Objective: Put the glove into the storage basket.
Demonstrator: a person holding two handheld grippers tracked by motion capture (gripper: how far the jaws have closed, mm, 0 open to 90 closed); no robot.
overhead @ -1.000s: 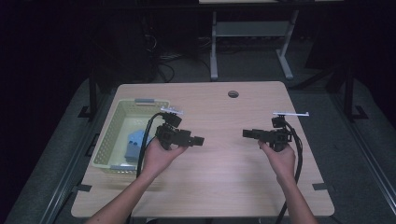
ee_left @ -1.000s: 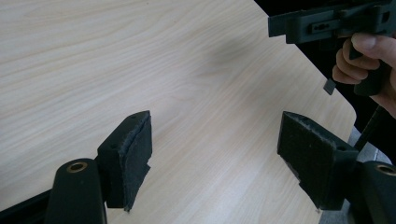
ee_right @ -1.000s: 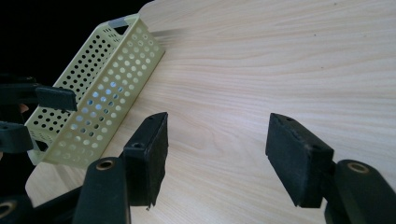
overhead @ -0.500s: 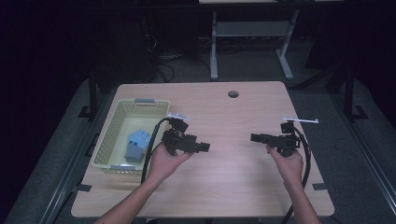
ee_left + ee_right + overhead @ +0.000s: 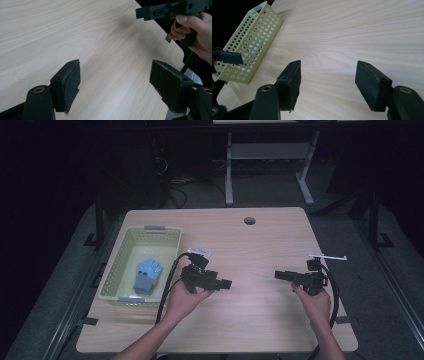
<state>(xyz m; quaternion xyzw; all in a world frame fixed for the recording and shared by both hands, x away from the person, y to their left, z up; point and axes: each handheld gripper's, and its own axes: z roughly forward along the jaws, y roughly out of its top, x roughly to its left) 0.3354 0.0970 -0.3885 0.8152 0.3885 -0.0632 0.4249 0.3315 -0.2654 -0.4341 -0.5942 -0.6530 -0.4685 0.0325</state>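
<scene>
I hold my left gripper (image 5: 226, 283) and my right gripper (image 5: 280, 275) low over the bare middle of the wooden surface (image 5: 260, 245), pointed at each other and well apart. The fingers (image 5: 67, 86) of the left are spread wide with nothing between them, and the fingers (image 5: 373, 85) of the right are spread just as wide and just as empty. The thing nearest my work is the blue glove (image 5: 147, 274) — it lies crumpled on the floor of the pale yellow basket (image 5: 162, 234), which sits at the left side of the surface, just beside my left gripper. I judge the glove light, soft and limp (it will sag and fold, not hold its shape), hardly slippery and not fragile. I would pinch it at a raised fold near the cuff or across the bunched palm, reaching down past the perforated basket wall — not scraping the basket floor.
</scene>
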